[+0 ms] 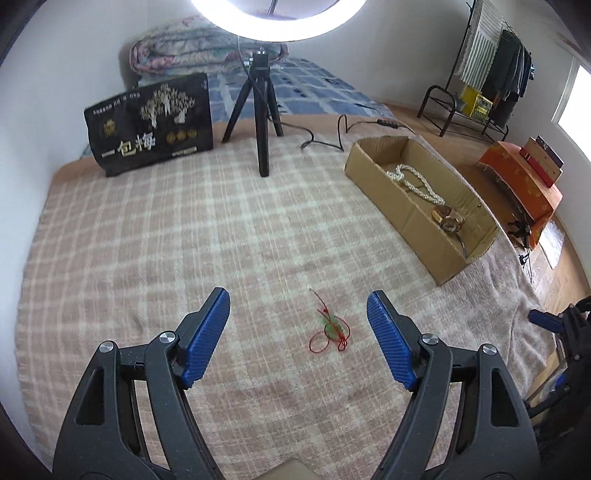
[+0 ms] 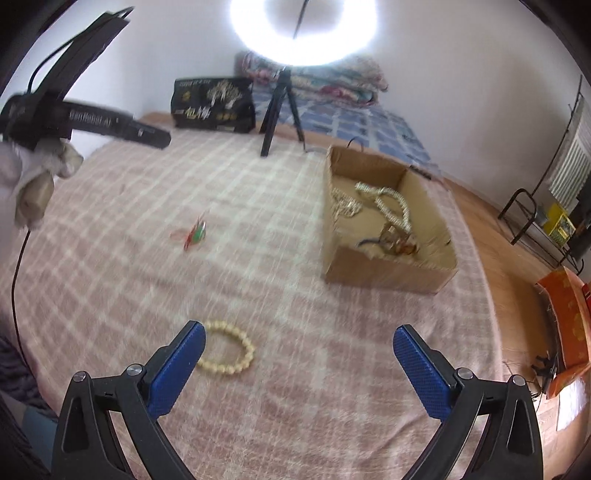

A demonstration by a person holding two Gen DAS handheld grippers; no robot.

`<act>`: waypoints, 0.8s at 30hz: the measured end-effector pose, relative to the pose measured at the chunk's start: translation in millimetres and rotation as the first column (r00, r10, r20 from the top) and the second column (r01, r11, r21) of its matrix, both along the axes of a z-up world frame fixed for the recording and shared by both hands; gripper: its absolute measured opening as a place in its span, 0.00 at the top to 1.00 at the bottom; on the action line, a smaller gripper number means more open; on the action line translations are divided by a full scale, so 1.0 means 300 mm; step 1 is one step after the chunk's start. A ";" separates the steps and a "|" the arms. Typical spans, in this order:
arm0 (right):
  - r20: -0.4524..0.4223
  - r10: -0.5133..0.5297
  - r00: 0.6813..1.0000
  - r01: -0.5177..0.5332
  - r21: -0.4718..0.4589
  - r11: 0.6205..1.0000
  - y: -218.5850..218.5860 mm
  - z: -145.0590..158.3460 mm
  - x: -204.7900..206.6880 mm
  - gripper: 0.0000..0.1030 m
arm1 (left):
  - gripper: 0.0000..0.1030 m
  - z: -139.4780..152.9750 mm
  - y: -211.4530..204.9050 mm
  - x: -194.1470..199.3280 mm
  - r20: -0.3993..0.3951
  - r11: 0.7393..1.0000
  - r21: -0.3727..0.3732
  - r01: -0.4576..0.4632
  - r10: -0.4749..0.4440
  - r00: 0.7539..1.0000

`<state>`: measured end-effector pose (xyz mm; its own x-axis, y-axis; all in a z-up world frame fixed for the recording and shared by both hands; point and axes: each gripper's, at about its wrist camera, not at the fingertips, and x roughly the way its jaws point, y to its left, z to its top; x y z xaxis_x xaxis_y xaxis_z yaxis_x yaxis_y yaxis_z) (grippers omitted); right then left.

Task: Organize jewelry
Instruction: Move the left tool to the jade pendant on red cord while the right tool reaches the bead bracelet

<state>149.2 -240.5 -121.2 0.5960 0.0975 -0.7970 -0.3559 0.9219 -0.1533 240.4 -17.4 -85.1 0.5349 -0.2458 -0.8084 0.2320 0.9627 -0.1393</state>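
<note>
One box (image 2: 388, 275), one bead bracelet (image 2: 236, 354), one red-green charm (image 1: 330, 328). One tripod (image 1: 260, 107), one black bag (image 1: 151, 122). Two claws, left (image 1: 297, 343) and right (image 2: 299, 369).

- A bedroom in a home, used as a makeshift recording spot.
- A bed (image 1: 184, 229) fills the scene, covered with a pink-and-white checked blanket (image 1: 147, 258).
- At the far end of the bed, against the white wall, lies a folded floral quilt (image 1: 173, 51) on a blue patterned sheet (image 1: 306, 88).
- Right of the bed stands a metal clothes rack (image 1: 491, 70) hung with garments, on a wooden floor (image 1: 443, 136).
- Also right of the bed, nearer than the rack, sits an orange-draped piece (image 1: 517, 181) under a bright window (image 1: 576, 99).
- On the bed stands a small black tripod (image 1: 258, 110) below a glowing ring light (image 1: 277, 18).
</note>
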 end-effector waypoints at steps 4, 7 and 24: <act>-0.053 0.007 0.999 -0.007 -0.001 1.000 -0.001 -0.062 0.015 0.08 | 0.23 -0.060 0.008 -0.009 -0.046 1.000 -0.022 -0.012 0.011 0.999; -0.144 -0.003 0.990 0.007 0.024 1.000 -0.009 -0.116 0.046 0.22 | 0.24 -0.114 0.001 -0.003 -0.095 1.000 -0.022 -0.018 0.016 0.995; -0.300 -0.019 0.954 0.047 0.088 0.995 0.023 -0.242 0.124 0.45 | 0.37 -0.275 -0.157 0.020 -0.196 0.997 0.047 0.061 -0.051 0.979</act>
